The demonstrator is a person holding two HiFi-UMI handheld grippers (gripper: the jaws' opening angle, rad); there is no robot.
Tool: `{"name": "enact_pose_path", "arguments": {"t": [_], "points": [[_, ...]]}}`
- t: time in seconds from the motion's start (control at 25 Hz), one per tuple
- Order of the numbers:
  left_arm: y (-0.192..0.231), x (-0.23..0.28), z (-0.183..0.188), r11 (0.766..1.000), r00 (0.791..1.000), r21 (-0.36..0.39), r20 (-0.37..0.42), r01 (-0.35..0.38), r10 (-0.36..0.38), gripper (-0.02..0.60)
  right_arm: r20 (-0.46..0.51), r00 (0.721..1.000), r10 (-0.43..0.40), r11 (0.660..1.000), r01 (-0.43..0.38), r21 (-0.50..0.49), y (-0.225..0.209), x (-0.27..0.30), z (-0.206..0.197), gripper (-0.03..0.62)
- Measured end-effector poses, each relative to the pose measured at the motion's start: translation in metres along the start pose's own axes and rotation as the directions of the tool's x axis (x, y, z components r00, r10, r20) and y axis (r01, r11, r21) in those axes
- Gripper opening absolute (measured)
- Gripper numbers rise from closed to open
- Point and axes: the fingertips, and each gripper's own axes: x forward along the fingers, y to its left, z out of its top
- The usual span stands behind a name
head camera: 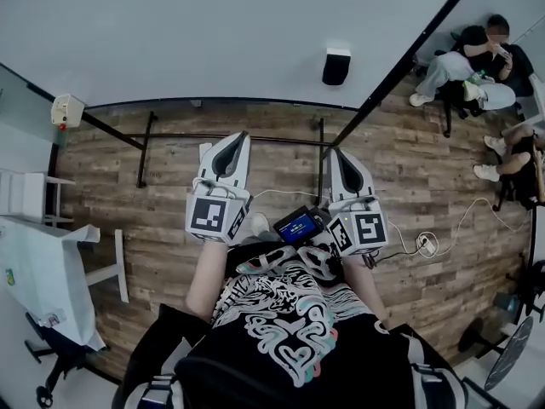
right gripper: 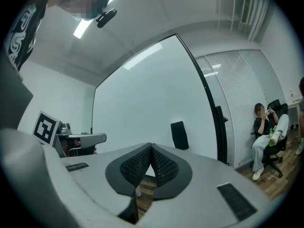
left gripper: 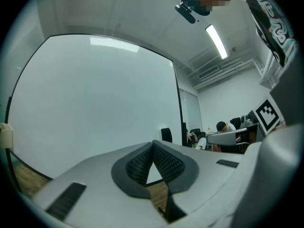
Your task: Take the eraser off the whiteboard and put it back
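Head view: one whiteboard (head camera: 213,32) across the top, with one black eraser (head camera: 336,66) stuck on it, right of centre. Two grippers are held out level toward the board, side by side and apart. The left gripper (head camera: 242,136) and right gripper (head camera: 333,152) each have their jaws together, nothing held. Neither touches the eraser, which sits well beyond the right gripper's tips. There are two marker cubes, one per gripper. One small screen device (head camera: 298,226) sits between the grippers. Wood floor (head camera: 409,169) lies below. Two seated people are at the right, one (head camera: 477,58) in full view and one (head camera: 511,156) cut off by the edge.

Left gripper view: the left gripper (left gripper: 153,143) has its pads meeting at the tips, empty. One whiteboard (left gripper: 95,99) fills the view. One eraser (left gripper: 166,135) is on it, just right of the jaw tips and farther off. One marker cube (left gripper: 267,116), the right gripper's, is at the right. Two seated people (left gripper: 222,126) are small in the background.

Right gripper view: the right gripper (right gripper: 151,145) is closed tight, nothing between the pads. One eraser (right gripper: 179,135) is on the whiteboard (right gripper: 147,94), just right of the tips and apart from them. One marker cube (right gripper: 46,128), the left gripper's, is at the left. One seated person (right gripper: 263,134) is at the right.
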Motion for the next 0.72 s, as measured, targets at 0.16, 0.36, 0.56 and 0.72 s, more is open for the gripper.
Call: {"name": "enact_pose_path", "arguments": {"t": [0.16, 0.36, 0.56, 0.72], "points": [[-0.016, -0.006, -0.001, 1.000, 1.000, 0.000, -0.003, -0.023, 0.023, 0.029, -0.034, 0.999, 0.004, 1.000, -0.004, -0.013, -0.010, -0.010, -0.004, 0.026], [-0.032, -0.011, -0.001, 0.999, 0.999, 0.020, -0.012, -0.036, 0.036, 0.029, -0.036, 0.999, 0.018, 1.000, -0.018, 0.005, -0.017, -0.020, -0.006, 0.026], [-0.037, -0.010, 0.010, 0.999, 0.999, -0.013, 0.022, -0.038, 0.038, 0.028, -0.045, 0.999, 0.012, 1.000, -0.012, 0.009, -0.023, -0.021, -0.005, 0.026], [-0.046, -0.008, 0.011, 1.000, 0.999, 0.005, 0.015, -0.030, 0.030, 0.029, -0.047, 0.999, 0.010, 1.000, -0.009, 0.018, -0.027, -0.023, -0.007, 0.026]]}}
